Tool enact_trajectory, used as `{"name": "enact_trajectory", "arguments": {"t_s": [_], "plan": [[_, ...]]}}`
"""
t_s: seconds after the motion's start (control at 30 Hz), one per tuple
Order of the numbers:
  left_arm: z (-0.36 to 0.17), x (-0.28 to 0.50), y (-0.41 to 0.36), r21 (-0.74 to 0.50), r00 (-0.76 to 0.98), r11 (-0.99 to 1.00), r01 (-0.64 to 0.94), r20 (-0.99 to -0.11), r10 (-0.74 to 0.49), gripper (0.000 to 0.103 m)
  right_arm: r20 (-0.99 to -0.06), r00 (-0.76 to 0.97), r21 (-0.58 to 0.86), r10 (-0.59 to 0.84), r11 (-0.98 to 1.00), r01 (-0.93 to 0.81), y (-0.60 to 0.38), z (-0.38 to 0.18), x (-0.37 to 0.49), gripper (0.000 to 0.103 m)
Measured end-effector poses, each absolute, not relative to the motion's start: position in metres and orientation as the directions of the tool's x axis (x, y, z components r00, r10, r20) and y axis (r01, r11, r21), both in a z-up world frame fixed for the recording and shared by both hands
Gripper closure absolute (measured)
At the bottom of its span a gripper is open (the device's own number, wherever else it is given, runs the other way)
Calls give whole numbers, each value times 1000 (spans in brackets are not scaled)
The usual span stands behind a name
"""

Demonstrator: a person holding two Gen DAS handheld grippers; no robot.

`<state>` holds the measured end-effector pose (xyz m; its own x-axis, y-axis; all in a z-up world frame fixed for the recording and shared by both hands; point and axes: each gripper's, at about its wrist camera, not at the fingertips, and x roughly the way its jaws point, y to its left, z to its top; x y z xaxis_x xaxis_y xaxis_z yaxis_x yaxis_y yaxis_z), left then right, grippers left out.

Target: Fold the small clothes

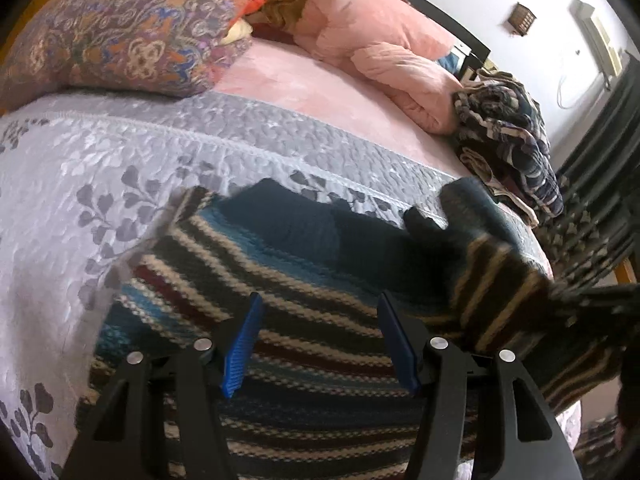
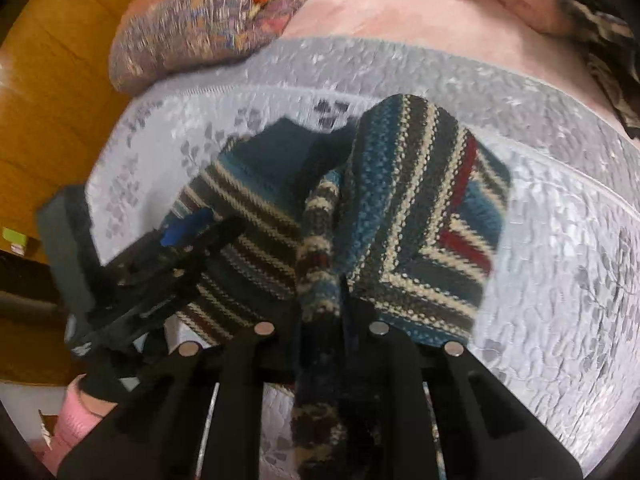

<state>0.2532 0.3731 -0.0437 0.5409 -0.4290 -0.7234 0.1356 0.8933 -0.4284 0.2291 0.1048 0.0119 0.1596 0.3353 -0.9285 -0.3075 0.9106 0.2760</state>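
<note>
Soft, limp striped sweater [image 2: 420,208] on the bed [image 2: 560,240], pinched at a bunched fold by right claw [image 2: 320,312]; left claw [image 1: 320,344] spread above; best gripped at edges.

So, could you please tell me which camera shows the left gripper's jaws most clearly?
The left wrist view: the left gripper fills the foreground, its blue-padded jaws standing open and sharp above the striped knit garment. The right wrist view shows it only from the side, blurred, with a glimpse of blue.

My pads [image 1: 240,344] ribbed blue plastic; sweater [image 2: 420,208] coarse striped knit; bedspread [image 1: 100,168] quilted, faintly glossy; floor [image 2: 48,80] polished wood.
</note>
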Motion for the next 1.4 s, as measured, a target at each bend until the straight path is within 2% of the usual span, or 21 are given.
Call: {"name": "enact_trajectory", "arguments": {"t_s": [0.1, 0.2, 0.23, 0.3, 0.43, 0.47, 0.53, 0.6, 0.83, 0.93, 1.13, 1.27, 1.4], "plan": [[-51, 255, 381, -453, 529, 883, 120, -724, -443, 43, -944, 107, 268, 311, 915, -301, 123, -9, 233, 89], [-55, 257, 387, -492, 518, 864, 109, -713, -472, 43, -943, 80, 286, 322, 912, -294, 130, -19, 233, 81], [-55, 257, 388, -503, 516, 858, 107, -709, -480, 43, -939, 61, 308, 338, 907, -287, 131, -22, 234, 76], [-56, 257, 389, -519, 513, 849, 104, -703, -493, 43, -922, 34, 365, 386, 895, -258, 129, -26, 235, 75], [-54, 257, 384, -535, 503, 837, 116, -694, -514, 43, -868, -17, 489, 497, 847, -208, 120, -27, 237, 61], [-54, 257, 382, -542, 497, 832, 121, -692, -523, 43, -850, -28, 521, 525, 832, -190, 116, -25, 238, 60], [-54, 257, 377, -555, 484, 822, 128, -688, -540, 43, -825, -36, 559, 563, 807, -193, 113, -15, 235, 60], [-53, 257, 373, -577, 474, 805, 139, -675, -565, 42, -804, -49, 588, 593, 781, -208, 112, -4, 229, 69], [-55, 256, 354, -612, 426, 773, 167, -662, -616, 42, -864, 90, 464, 495, 853, -238, 60, 27, 209, 67], [-60, 254, 350, -642, 402, 747, 170, -647, -647, 42, -897, 126, 392, 423, 895, -211, 30, 15, 201, 67], [-71, 256, 341, -723, 348, 674, 153, -599, -721, 39, -887, 90, 441, 454, 888, -131, -3, -29, 192, 67], [-76, 258, 328, -750, 311, 644, 151, -582, -751, 39, -867, 87, 480, 490, 870, -118, -12, -44, 192, 59], [-76, 258, 314, -786, 284, 597, 160, -543, -791, 37, -859, 101, 487, 503, 861, -144, -11, -46, 191, 58]]}}
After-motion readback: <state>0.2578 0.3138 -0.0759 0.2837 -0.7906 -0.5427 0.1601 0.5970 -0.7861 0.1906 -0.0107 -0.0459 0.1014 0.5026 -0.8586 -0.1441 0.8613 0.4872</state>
